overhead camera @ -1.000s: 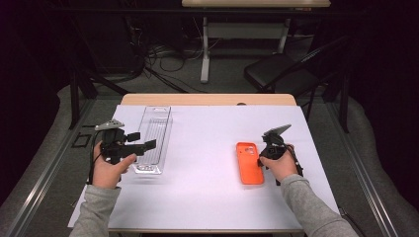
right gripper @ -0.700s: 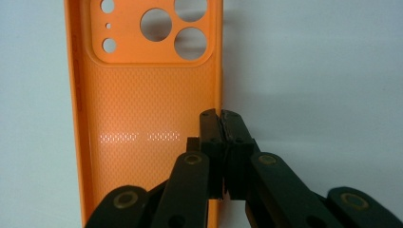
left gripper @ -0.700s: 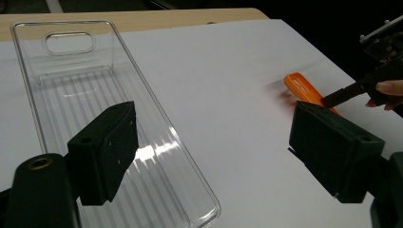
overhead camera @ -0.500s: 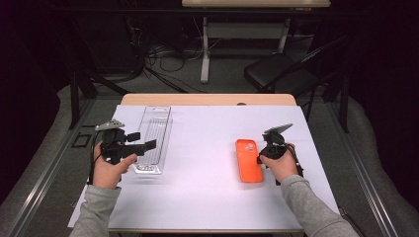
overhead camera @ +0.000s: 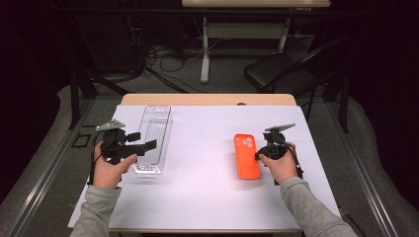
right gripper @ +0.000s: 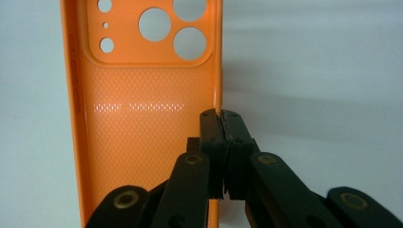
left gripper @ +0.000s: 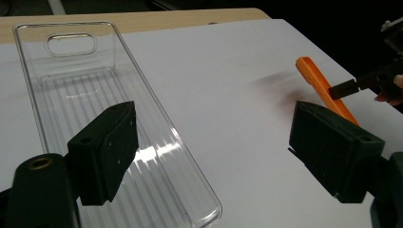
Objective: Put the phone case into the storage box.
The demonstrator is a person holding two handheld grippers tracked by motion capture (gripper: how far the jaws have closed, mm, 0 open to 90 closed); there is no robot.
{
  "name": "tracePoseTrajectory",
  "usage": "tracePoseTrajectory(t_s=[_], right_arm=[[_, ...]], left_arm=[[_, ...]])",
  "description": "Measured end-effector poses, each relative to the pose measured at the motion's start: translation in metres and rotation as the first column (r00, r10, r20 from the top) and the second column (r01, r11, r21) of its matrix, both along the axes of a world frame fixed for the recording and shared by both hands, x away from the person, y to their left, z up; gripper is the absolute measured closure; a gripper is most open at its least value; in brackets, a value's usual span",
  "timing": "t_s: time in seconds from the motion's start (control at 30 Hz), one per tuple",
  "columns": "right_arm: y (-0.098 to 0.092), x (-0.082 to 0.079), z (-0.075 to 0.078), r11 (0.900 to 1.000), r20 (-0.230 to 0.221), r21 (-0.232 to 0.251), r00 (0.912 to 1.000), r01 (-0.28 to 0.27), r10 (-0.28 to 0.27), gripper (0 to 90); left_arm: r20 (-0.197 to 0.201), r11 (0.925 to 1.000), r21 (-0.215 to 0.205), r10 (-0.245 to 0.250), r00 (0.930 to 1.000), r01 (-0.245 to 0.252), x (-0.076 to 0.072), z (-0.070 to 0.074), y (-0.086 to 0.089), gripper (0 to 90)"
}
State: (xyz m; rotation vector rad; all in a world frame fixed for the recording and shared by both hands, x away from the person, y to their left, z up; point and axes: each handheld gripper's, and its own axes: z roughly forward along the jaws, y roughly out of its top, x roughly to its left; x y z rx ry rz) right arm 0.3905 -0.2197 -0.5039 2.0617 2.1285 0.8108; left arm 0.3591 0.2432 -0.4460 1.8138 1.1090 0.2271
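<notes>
The right gripper [overhead camera: 261,154], held in a hand whose grey-sleeved forearm comes up from the table's five o'clock edge, points toward nine o'clock and sits low over the white table cover [overhead camera: 202,163]. In the right gripper view its two black jaws are pinched together on the right-hand side wall of the orange plastic phone case [right gripper: 142,118], which lies open side up, its round camera holes at the far end. In the high view that orange plastic phone case [overhead camera: 245,155] lies flat, lengthwise from twelve to six o'clock, at about three o'clock from the table's middle.

The left gripper [overhead camera: 150,145] is held level at the nine o'clock side, pointing toward three o'clock, with its jaws spread wide and nothing between them. It hovers over the near end of the long clear plastic tray [overhead camera: 154,136], which lies empty, its hang-slot end toward twelve o'clock. In the left gripper view the clear plastic tray [left gripper: 109,109] passes under one jaw, and the phone case [left gripper: 323,88] shows far off with the right gripper [left gripper: 343,89] on it.

Between the two grippers the white cover lies bare. Beyond the table at twelve o'clock stand a dark chair [overhead camera: 281,74] and floor cables [overhead camera: 158,59].
</notes>
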Motion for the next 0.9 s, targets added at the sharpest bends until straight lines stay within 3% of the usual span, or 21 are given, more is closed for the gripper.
tracePoseTrajectory(t_s=[0.23, 0.57, 0.9], right_arm=[[0.001, -0.003, 0.003, 1.0, 0.033, 0.021, 0.9995, -0.006, 0.005, 88.6], [0.001, -0.012, 0.012, 0.999, 0.123, 0.042, 0.9923, -0.021, 0.015, 88.7], [0.004, -0.02, 0.02, 0.997, 0.209, 0.075, 0.9779, -0.028, 0.011, 88.8]], left_arm=[[0.005, 1.0, 0.001, 0.001, 1.0, -0.001, 0.0, 0.0, 0.0, 16.6], [0.012, 1.0, 0.006, 0.003, 0.9999, -0.003, 0.0, 0.0, -0.002, 17.2], [0.018, 1.0, 0.004, 0.006, 0.9998, -0.006, -0.001, -0.001, -0.005, 17.6]])
